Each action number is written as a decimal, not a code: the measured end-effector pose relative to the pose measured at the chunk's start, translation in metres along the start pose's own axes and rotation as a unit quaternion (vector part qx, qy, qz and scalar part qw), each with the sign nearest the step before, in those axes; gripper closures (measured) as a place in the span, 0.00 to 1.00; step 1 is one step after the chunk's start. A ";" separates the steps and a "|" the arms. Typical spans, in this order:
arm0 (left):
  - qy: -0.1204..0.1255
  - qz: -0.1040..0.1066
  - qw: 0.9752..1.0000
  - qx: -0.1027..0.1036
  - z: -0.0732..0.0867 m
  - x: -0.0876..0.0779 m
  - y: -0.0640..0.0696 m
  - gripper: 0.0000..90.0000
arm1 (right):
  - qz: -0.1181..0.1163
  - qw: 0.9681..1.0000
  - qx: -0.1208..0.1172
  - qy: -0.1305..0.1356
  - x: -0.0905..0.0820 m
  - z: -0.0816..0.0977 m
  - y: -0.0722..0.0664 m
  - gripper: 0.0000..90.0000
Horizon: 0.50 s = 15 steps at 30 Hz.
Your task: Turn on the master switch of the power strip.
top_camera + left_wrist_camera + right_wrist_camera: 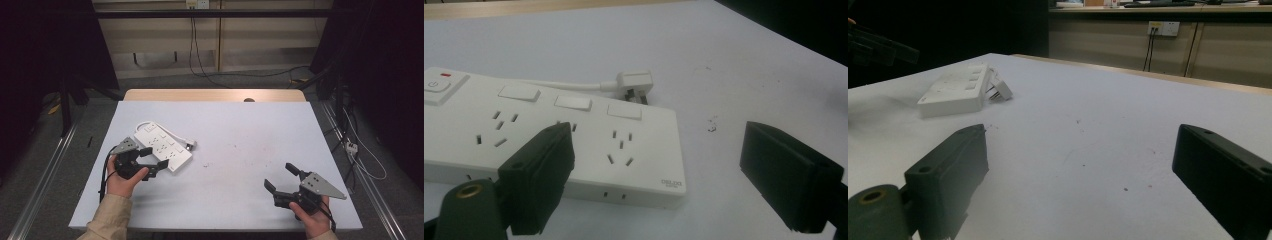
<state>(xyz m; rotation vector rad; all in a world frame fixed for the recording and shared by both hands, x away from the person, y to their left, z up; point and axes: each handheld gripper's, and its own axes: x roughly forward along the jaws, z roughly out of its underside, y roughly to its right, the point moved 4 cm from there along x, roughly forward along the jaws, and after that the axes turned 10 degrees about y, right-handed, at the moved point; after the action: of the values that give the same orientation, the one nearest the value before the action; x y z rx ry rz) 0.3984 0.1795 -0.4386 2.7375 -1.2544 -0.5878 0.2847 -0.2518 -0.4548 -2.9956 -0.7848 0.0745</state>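
A white power strip (162,145) lies on the left half of the white table (250,125), with its white cord and plug (189,145) at its right side. My left gripper (156,157) is open at the strip's near end, one jaw over the strip's edge and the other over bare table. In the left gripper view the strip (634,150) shows several sockets and switches, the plug (635,82) lies behind it, and my left gripper (659,145) holds nothing. My right gripper (278,175) is open and empty near the front right; its view (1078,150) shows the strip (955,90) far off.
A wooden strip (215,95) runs along the table's far edge. Cables (350,145) lie on the floor to the right, and metal rails (45,175) flank the table. Dark curtains stand at both sides. Small dark specks (712,125) mark the tabletop.
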 end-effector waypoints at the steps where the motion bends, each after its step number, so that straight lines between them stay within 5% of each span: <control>1: -0.001 -0.001 1.000 -0.001 0.001 -0.001 0.000 0.15 | 0.000 1.000 0.000 0.000 0.000 0.000 0.000 0.08; 15: -0.003 0.002 1.000 0.006 0.008 -0.011 0.006 0.13 | -0.001 1.000 -0.001 -0.001 0.000 0.000 -0.001 0.08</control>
<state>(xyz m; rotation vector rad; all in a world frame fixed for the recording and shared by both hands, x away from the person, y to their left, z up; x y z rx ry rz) 0.3846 0.1847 -0.4417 2.7444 -1.2701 -0.5896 0.2843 -0.2513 -0.4543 -2.9978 -0.7886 0.0755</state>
